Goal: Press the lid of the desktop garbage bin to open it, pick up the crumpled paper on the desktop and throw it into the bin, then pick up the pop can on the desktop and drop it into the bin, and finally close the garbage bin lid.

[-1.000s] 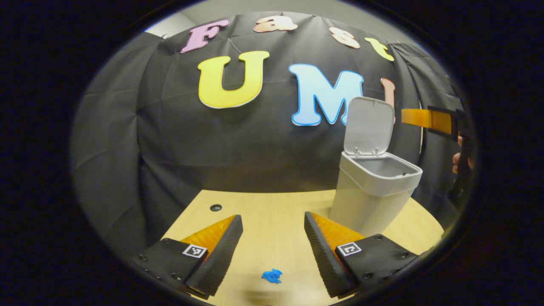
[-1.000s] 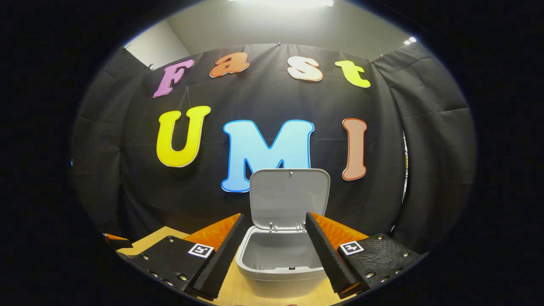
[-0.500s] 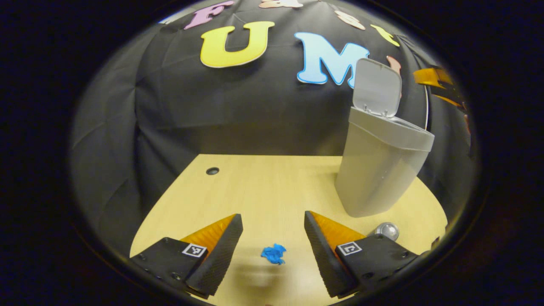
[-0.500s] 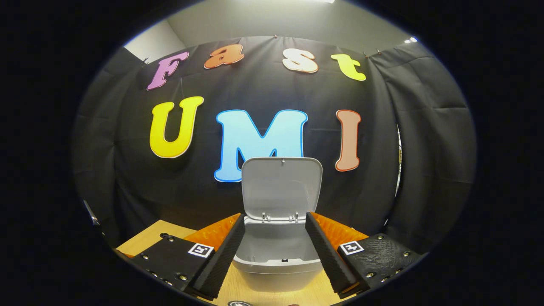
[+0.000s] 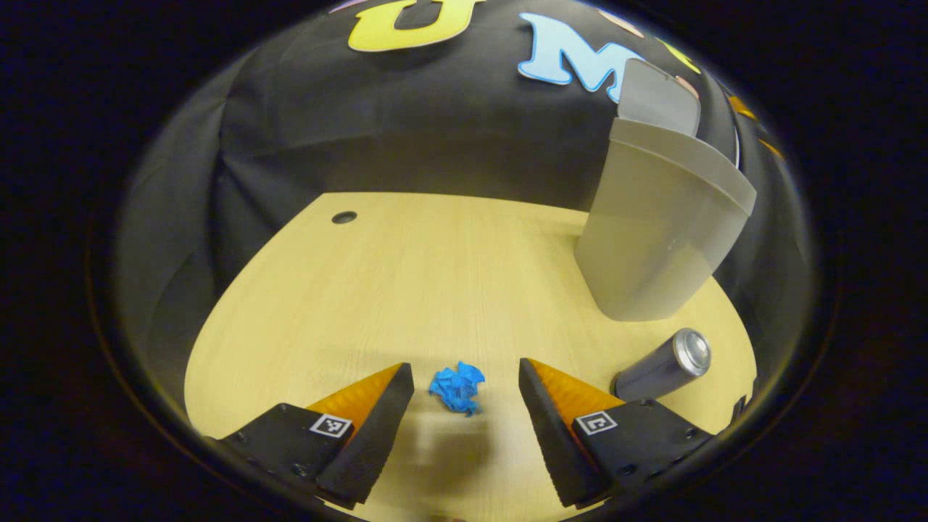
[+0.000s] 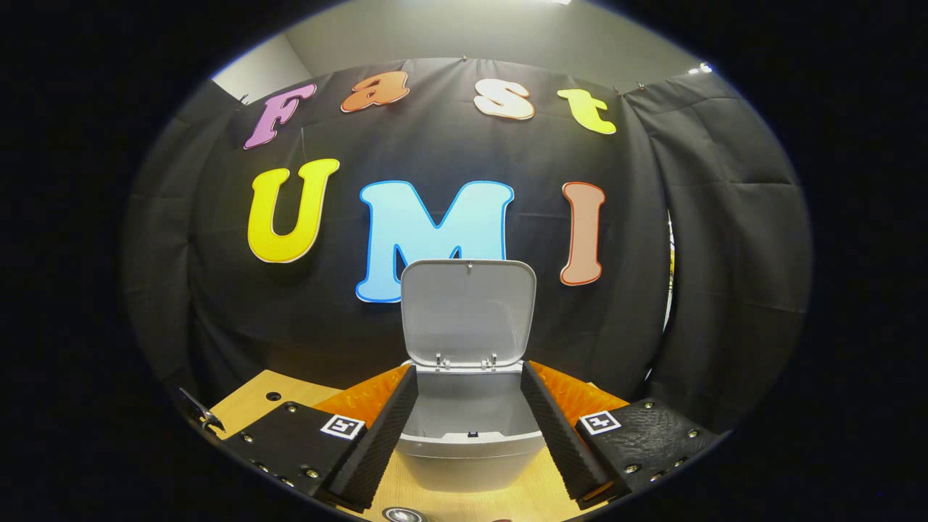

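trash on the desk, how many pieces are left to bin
2: the blue crumpled paper lies between the open left gripper's fingers, and the pop can lies on its side by the garbage bin. More may be hidden.

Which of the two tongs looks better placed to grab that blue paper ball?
The left tongs: they stand open with the crumpled paper lying on the desk between the fingertips. The right tongs face the open bin instead.

1. Light came from overhead; a bright ceiling strip (image 6: 500, 3) glared at the top of the right gripper view.
2. The left tool (image 5: 464, 424) cast a soft shadow on the worktop (image 5: 406, 275).
3. Fisheye distortion curved all edges; both views darkened toward the rims.
4. Focus was mostly sharp.
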### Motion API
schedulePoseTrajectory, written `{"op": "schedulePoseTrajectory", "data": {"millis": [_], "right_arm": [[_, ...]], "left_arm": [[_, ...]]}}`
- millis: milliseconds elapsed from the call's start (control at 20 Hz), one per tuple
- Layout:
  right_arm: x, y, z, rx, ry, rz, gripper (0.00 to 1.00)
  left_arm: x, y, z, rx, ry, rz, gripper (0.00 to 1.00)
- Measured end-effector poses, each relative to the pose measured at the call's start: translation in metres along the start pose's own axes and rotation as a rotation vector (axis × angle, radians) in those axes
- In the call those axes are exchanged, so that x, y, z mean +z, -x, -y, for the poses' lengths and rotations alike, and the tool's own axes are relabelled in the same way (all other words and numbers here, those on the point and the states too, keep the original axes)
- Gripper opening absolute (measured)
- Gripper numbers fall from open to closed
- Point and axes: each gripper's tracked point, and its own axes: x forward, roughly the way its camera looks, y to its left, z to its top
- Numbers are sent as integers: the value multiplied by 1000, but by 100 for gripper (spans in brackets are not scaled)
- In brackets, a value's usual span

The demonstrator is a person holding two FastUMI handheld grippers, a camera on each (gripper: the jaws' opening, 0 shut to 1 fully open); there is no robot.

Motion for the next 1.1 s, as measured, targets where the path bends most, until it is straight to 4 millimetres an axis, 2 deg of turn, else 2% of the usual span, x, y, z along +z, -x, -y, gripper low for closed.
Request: {"op": "schedulePoseTrajectory", "data": {"millis": [250,650,800,1100], "right_arm": [[-4,9,20,-35,23,-14,92],[-15,15,43,-85,9,-52,92],[-20,15,46,-87,12,-67,92],[-34,11,49,-88,-7,-106,93]], "left_arm": [[-23,-20,-11,16,6,-53,96],[-31,-41,-10,28,-7,-74,97],[-37,-47,-13,41,3,-92,97],[-33,-54,-14,57,-34,-89,96]]}}
